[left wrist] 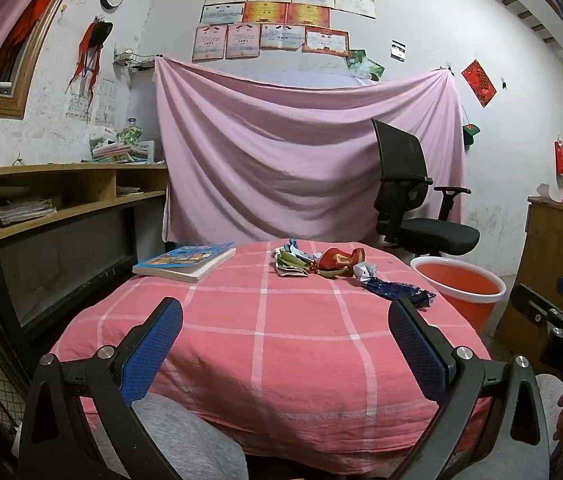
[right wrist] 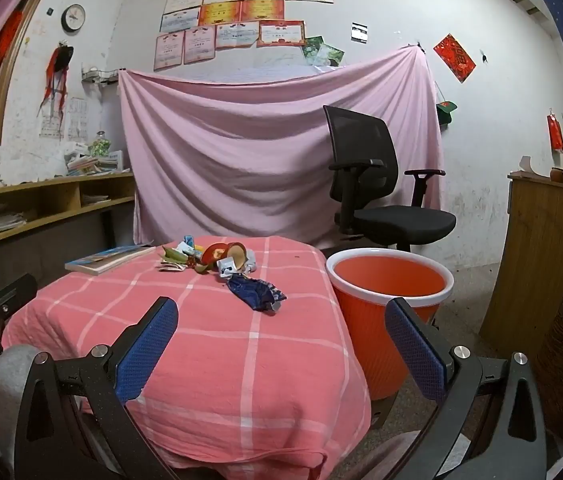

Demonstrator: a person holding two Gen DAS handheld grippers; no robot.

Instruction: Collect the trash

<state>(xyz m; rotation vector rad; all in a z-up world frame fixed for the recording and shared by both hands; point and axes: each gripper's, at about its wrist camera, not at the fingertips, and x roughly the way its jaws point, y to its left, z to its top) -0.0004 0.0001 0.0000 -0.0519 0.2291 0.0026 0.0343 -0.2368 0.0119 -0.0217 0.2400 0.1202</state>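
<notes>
The left gripper (left wrist: 285, 322) and the right gripper (right wrist: 281, 320) hung low before the pink-checked cloth-covered tabletop (left wrist: 281, 340), both with jaws spread wide and holding nothing; beyond them, toward the far edge of that tabletop, lay the heap of crumpled wrappers and red packaging (left wrist: 321, 264), a dark blue crinkled foil wrapper (right wrist: 257, 292) its nearest piece; a thick paperback book (left wrist: 185, 262) rested left of the heap; the orange plastic bucket with a white rim (right wrist: 385, 304) stood on the floor just right of the tabletop; a black mesh office chair (right wrist: 373, 192) stood behind it.

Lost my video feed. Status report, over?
Left gripper and right gripper open, empty. Wrappers on checked tablecloth, orange bin beside it. Path clear.
</notes>
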